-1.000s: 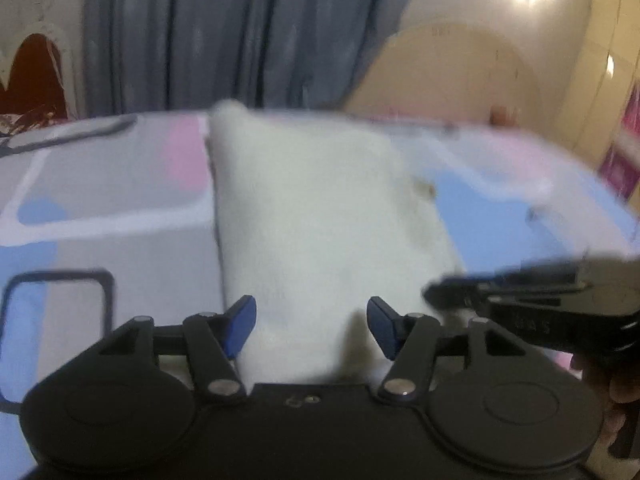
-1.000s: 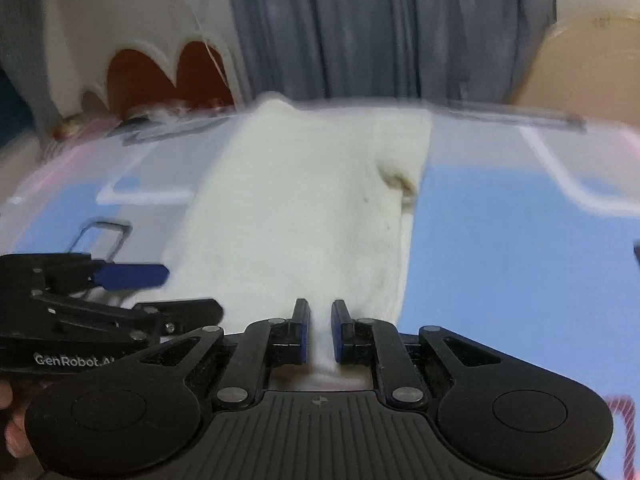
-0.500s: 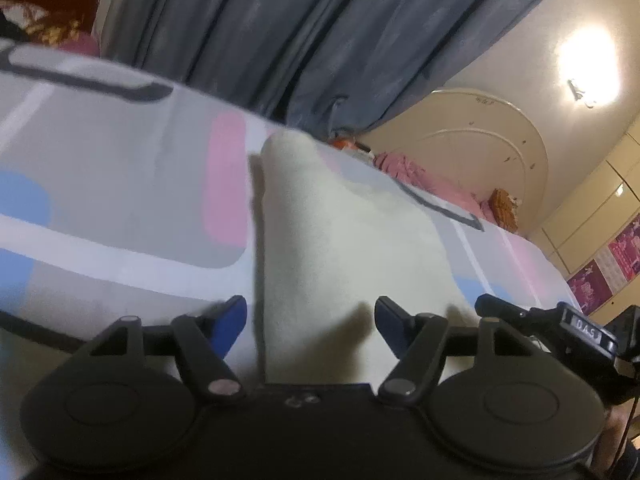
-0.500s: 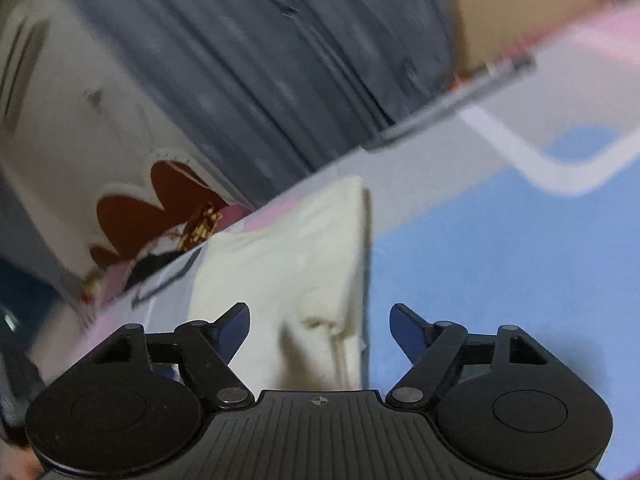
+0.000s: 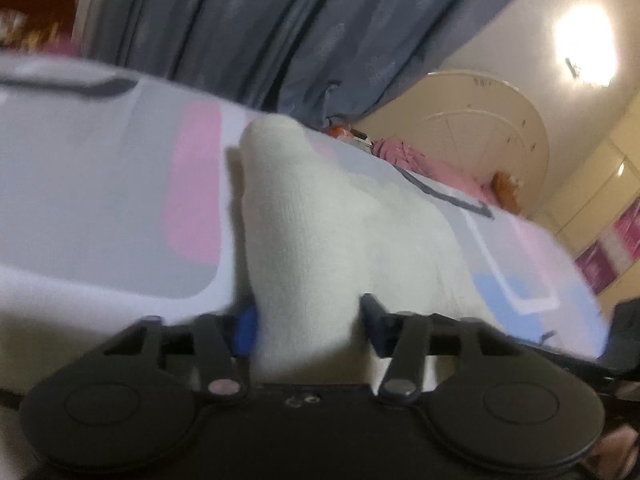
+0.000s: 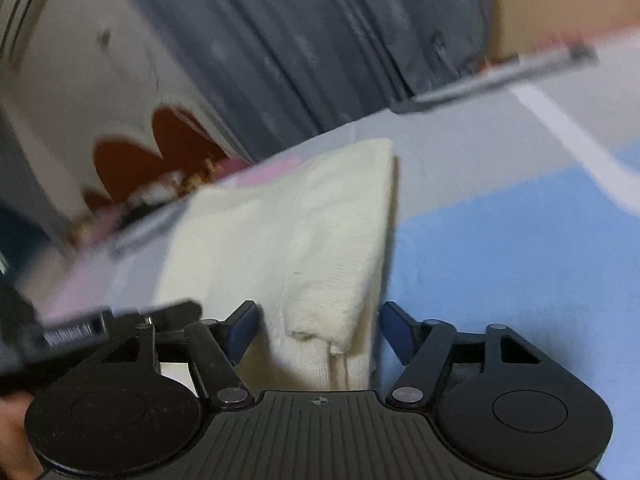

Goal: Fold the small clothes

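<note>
A cream knitted garment (image 5: 320,240) lies folded in a long strip on the patterned bedsheet (image 5: 100,200). My left gripper (image 5: 310,320) straddles a raised fold at its near left edge. Its jaws are closing, and the blue pads stand close against the fold's sides without a clear pinch. In the right wrist view the same garment (image 6: 288,232) runs away from me. My right gripper (image 6: 320,328) straddles its near right corner with the jaws closing and a gap still showing on each side. The left gripper's body (image 6: 80,332) shows blurred at the lower left there.
The bedsheet (image 6: 500,260) has blue, pink and grey patches. Grey curtains (image 5: 260,32) hang behind the bed. A cream headboard (image 5: 480,120) and pink bedding (image 5: 408,156) lie at the far right. A red scalloped headboard (image 6: 132,160) stands at the far left.
Both grippers rolled and slid outward to the garment's side edges. The right gripper went from shut to wide open, then narrowed. The left jaws narrowed around a fold.
</note>
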Available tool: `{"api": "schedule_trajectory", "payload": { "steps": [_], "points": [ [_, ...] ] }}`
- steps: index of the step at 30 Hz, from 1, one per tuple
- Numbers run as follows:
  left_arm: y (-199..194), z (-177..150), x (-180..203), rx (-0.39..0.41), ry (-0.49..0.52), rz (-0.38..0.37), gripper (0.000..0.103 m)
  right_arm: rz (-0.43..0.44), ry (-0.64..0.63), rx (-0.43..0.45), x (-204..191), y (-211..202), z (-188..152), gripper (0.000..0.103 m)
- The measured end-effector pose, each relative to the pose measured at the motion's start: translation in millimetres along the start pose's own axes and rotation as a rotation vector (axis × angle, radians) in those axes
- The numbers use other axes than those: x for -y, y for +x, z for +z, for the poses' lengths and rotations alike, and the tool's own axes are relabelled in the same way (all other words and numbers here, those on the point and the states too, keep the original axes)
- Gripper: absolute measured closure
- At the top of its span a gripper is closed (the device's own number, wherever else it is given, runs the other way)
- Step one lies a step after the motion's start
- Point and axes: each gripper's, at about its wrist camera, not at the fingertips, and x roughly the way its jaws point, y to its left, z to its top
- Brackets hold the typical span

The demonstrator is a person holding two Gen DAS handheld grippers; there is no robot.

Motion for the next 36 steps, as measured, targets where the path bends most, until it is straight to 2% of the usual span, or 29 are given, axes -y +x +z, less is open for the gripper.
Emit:
{"api": "schedule_trajectory", "payload": {
  "steps": [3,4,7,12,18,23,27,28,29,30,31,33,35,36],
  "points": [
    [-7,-3,22,0.043,0.122,0.078,0.066,-0.044,-0.059,0.023,-18,-3,0,0.070],
    [-12,-6,29,0.057,0.159,0.100,0.066,-0.076,-0.104,0.034,-28,-4,-1,0.073],
    [-25,-7,39,0.085,0.200,0.118,0.068,-0.148,-0.235,0.075,-56,-14,-8,0.075],
    [-67,-1,38,0.145,0.252,0.139,0.068,-0.141,-0.290,0.125,-87,-38,-19,0.075],
    [-121,8,-3,0.156,0.263,0.197,0.068,-0.075,-0.330,0.143,-166,-34,-36,0.075],
    [-164,5,-62,0.118,0.245,0.283,0.067,0.005,-0.332,0.104,-241,1,-60,0.075],
    [-173,0,-106,0.082,0.211,0.307,0.065,0.038,-0.334,0.060,-286,36,-78,0.075],
    [-169,-4,-117,0.066,0.206,0.290,0.063,0.032,-0.326,0.037,-291,48,-82,0.075],
    [-165,-9,-126,0.047,0.206,0.274,0.054,0.010,-0.312,0.010,-292,60,-85,0.075],
    [-164,-15,-135,0.039,0.193,0.282,0.040,-0.047,-0.300,-0.022,-289,75,-89,0.075],
    [-168,-20,-139,0.066,0.176,0.299,0.033,-0.059,-0.268,-0.031,-282,83,-90,0.075],
    [-180,-25,-143,0.097,0.176,0.304,0.033,-0.035,-0.207,-0.028,-274,85,-88,0.074],
    [-188,-27,-145,0.103,0.185,0.307,0.035,-0.037,-0.202,-0.031,-273,84,-83,0.074],
    [-191,-26,-146,0.106,0.189,0.309,0.037,-0.041,-0.207,-0.033,-274,85,-81,0.070]
  ]
}}
